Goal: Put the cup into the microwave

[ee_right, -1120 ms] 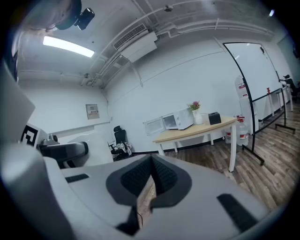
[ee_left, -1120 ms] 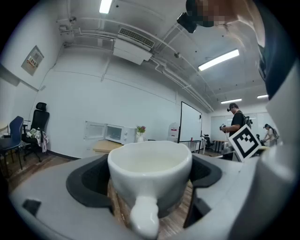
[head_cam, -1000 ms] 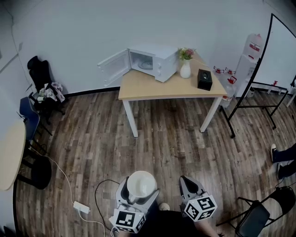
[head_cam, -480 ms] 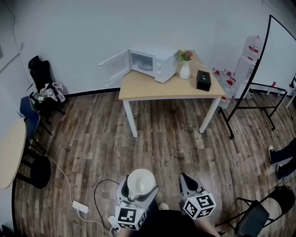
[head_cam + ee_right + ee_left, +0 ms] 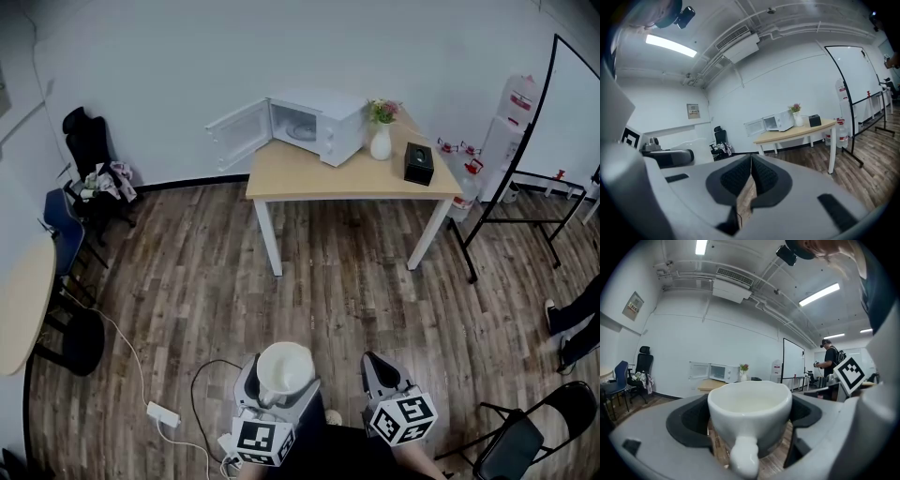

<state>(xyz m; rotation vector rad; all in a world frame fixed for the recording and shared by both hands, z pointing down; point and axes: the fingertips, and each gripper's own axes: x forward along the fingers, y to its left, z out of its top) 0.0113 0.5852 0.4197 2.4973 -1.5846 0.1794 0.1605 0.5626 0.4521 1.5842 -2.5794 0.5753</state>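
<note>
Scene: a person stands on the wood floor, well apart from the table (image 5: 349, 180) at the far side, where the microwave (image 5: 319, 124) waits with its door (image 5: 240, 133) swung open to the left.
Cup: the white cup (image 5: 750, 404) rides upright near the person's body, nowhere near the microwave yet; its handle points back at the camera in the left gripper view.
Left gripper: the left gripper (image 5: 279, 386) is clamped on the cup's sides, one dark pad on each flank.
Right gripper: the right gripper (image 5: 751, 176) has its jaws pressed together on nothing.
Risk, the walk: a cable (image 5: 202, 392) and a power strip (image 5: 161, 413) lie on the floor just left of the person (an easy trip); a stumble would likely jolt the cup loose.
Risk, the grip: the pads hold a smooth, rounded wall, so a tilt on the way could let it slide.
Risk, the arrival: the open door juts left of the table, and a wide approach may clip it.
Change: against a second ago, cup and grippers hold the same spot; the table and microwave sit slightly further right in the head view.
</note>
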